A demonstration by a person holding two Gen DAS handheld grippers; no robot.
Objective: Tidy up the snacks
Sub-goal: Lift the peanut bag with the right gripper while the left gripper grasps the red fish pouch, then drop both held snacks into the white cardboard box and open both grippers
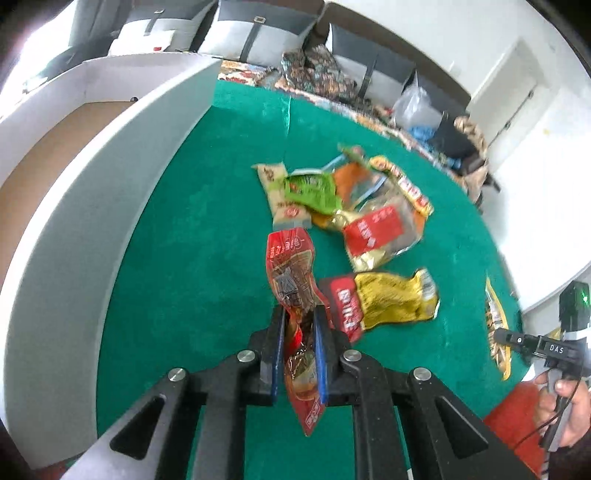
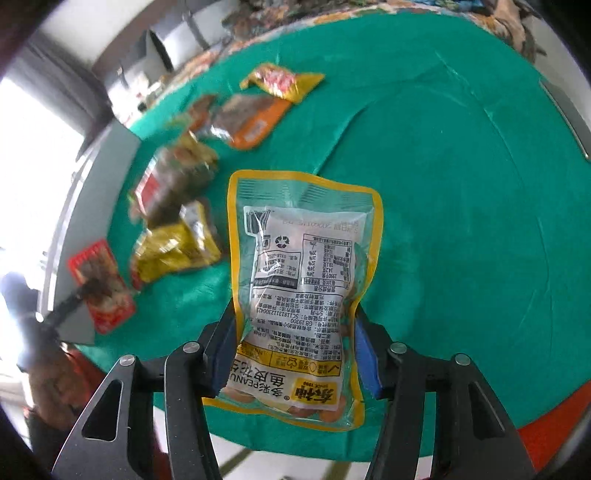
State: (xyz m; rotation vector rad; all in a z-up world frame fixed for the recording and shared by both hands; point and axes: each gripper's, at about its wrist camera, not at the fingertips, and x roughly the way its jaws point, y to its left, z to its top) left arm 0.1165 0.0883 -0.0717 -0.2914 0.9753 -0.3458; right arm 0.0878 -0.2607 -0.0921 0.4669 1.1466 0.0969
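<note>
1. A green cloth (image 1: 207,221) covers the table, with a white cardboard box (image 1: 110,192) at its left edge
2. Loose snack packets (image 1: 347,199) lie heaped mid-cloth
3. The left gripper (image 1: 300,321) is clamped on a red snack packet (image 1: 293,273)
4. The right gripper (image 2: 295,332) grips a yellow-edged peanut bag (image 2: 303,266), raised above the cloth
5. Grey-and-white chairs (image 1: 255,33) line the far wall

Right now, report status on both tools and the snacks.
Left tool shut on red packet. Right tool shut on peanut pouch, lifted off green cloth. White box beside left tool; snack pile remains; path open.
</note>
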